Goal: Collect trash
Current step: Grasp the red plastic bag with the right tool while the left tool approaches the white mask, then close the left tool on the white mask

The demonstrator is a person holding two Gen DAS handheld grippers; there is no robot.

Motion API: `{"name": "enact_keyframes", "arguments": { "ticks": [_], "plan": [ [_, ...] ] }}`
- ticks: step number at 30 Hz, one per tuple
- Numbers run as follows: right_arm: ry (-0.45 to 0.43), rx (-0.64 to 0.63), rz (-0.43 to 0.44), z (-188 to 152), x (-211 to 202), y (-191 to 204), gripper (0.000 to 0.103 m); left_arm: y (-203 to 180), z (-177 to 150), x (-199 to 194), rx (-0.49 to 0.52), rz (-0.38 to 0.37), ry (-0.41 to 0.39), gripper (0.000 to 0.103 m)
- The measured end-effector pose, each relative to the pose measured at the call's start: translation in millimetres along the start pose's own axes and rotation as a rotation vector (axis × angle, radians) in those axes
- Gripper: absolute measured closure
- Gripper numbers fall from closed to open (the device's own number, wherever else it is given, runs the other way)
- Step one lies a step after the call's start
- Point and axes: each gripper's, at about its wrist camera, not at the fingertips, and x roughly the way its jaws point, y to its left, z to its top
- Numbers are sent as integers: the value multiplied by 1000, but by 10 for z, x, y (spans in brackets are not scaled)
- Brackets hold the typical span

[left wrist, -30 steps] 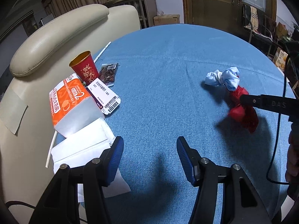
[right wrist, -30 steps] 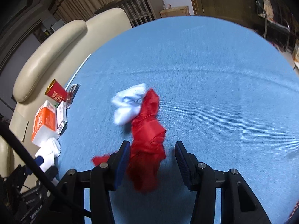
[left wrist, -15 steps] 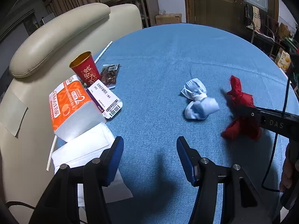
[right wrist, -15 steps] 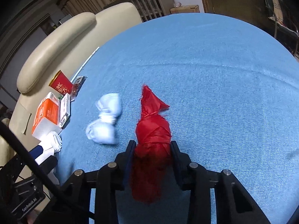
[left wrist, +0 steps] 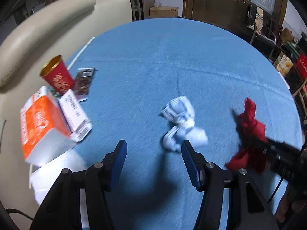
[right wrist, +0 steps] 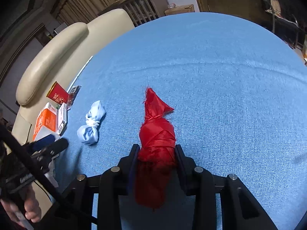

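My right claw (right wrist: pixel 156 151) was clamped tight on the red rag (right wrist: pixel 156 132), both pads pressed into its knotted middle; its frayed tip pointed away from me over the blue cloth (right wrist: pixel 220 95) and its loose tail hung down behind the pads. My left claw (left wrist: pixel 154 153) stood partly open with nothing between its 2 blue pads (left wrist: pixel 120 158), hovering over the cloth. Just past its right pad lay the pale blue rag (left wrist: pixel 181 123), knotted in the middle, flat on the cloth and touching neither pad as far as I could tell through the blur. The red rag in the right claw showed further right of it, well apart from the blue one. Off to the left, at the cloth's edge beside the cream sofa (left wrist: pixel 57 21), the other trash sat together: an orange carton (left wrist: pixel 41 122), a white box (left wrist: pixel 75 115) against it, a red cup (left wrist: pixel 57 75) standing upright behind them, a small packet (left wrist: pixel 84 83) lying flat next to the cup, and white tissue (left wrist: pixel 55 170) under the carton's near end.
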Motion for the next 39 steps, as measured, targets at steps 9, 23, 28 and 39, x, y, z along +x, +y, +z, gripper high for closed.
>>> {"name": "enact_keyframes", "arguments": {
  "ticks": [9, 23, 28, 39],
  "plan": [
    [-4, 12, 34, 5, -45, -136, 64, -213, 204, 242, -10, -68, 36, 43],
    [-19, 40, 34, -16, -80, -256, 64, -454, 169, 371, 54, -113, 28, 72],
    [-20, 42, 27, -34, -105, -267, 64, -390, 137, 301, 42, -131, 15, 76],
    [-11, 46, 22, -12, -69, -243, 62, -264, 120, 333, 25, -141, 24, 76]
  ]
}}
